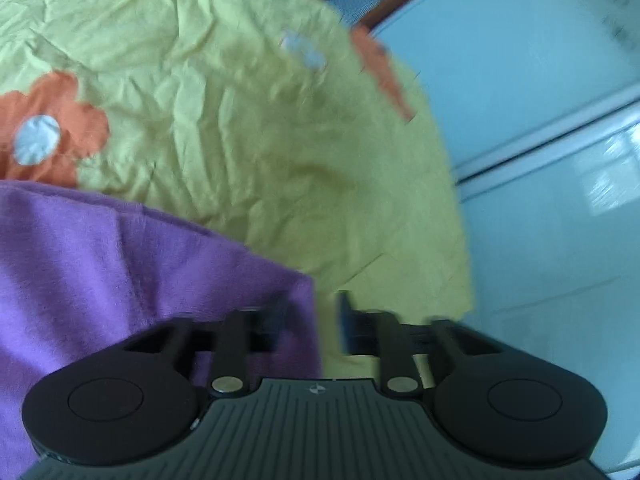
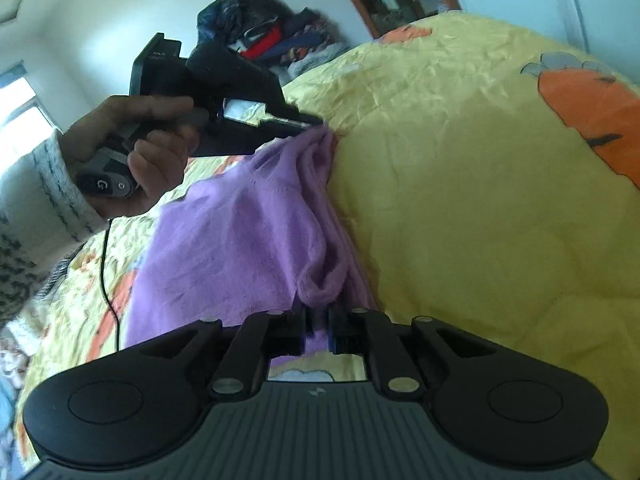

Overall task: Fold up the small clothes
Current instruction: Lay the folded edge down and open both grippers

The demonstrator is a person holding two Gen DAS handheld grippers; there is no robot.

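Right tongs: the right gripper [image 2: 317, 330] is closed on a bunched roll of the purple garment [image 2: 240, 220], the cloth pinched right between its fingers.
Left tongs, own view: the left gripper [image 1: 312, 320] shows a gap between its fingers, the garment [image 1: 120, 272] against the left finger only; blur makes the grip hard to judge here.
Left tongs, seen from the right: the left gripper [image 2: 316, 123], held by the left hand [image 2: 140, 148], has its tip at the garment's far corner, apparently pinching it (I judge it holding, though I cannot tell for certain).
Garment: it hangs stretched between the two tongs, lifted off the yellow bedspread [image 2: 460, 200], with a fold of slack along the edge nearest the right tongs.
Step in hand: probably carrying a held edge over to make a fold. Keep both tongs level and evenly apart so the edge stays taut, lower together, and let go only once the cloth lies flat.
Hidden: the garment's type, sleeves and lower hem are out of view; the contact at the left tip is small and dark.
Beyond the tongs: a clothes pile [image 2: 280, 40] by the wall, well apart; a pale cabinet [image 1: 540, 100] beside the bed, blurred.
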